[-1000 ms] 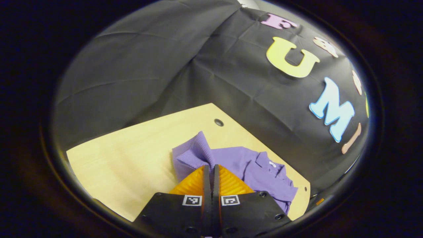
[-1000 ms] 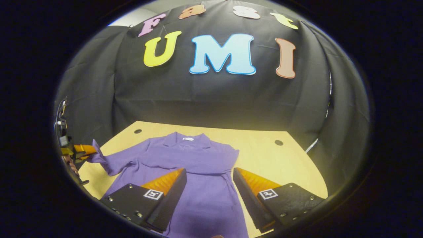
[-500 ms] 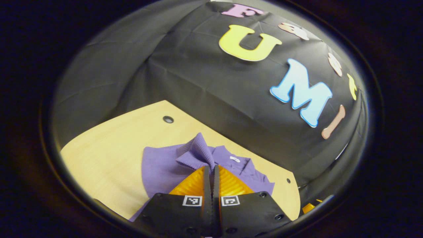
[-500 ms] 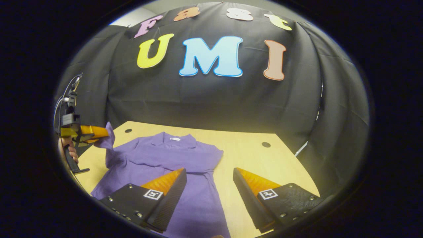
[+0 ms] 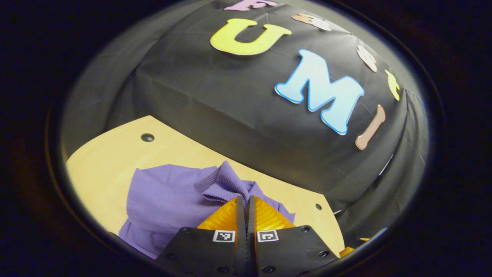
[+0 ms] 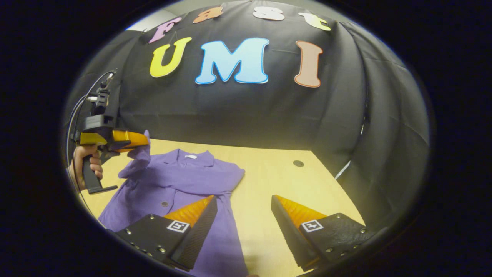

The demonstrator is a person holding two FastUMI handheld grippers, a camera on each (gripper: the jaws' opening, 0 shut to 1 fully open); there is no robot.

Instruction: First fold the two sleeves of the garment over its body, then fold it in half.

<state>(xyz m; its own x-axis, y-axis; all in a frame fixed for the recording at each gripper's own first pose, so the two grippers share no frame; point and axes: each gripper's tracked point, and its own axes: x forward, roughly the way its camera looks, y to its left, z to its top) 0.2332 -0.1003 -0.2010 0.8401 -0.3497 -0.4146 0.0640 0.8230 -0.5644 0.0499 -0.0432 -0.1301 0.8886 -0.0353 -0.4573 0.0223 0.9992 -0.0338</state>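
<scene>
A purple collared shirt (image 6: 180, 184) lies on the wooden table (image 6: 276, 181), collar toward the back wall. My left gripper (image 5: 246, 198) is shut on the ribbed cuff (image 5: 225, 182) of one sleeve and holds it up above the shirt's body (image 5: 165, 200). In the right gripper view that left gripper (image 6: 144, 139), held by a hand (image 6: 82, 159), carries the raised sleeve (image 6: 136, 161) over the shirt's left side. My right gripper (image 6: 244, 202) hovers open above the shirt's right edge and bare table, nothing between its fingers. The other sleeve lies folded across the chest.
The table has round cable holes (image 6: 298, 163) near its back corners (image 5: 147, 137). Black cloth walls stand close behind and to the right of the table. Bare tabletop stretches to the right of the shirt.
The left gripper has lifted the sleeve cuff higher and carried it inward over the shirt's body. The right gripper has drifted to the right, staying open.
</scene>
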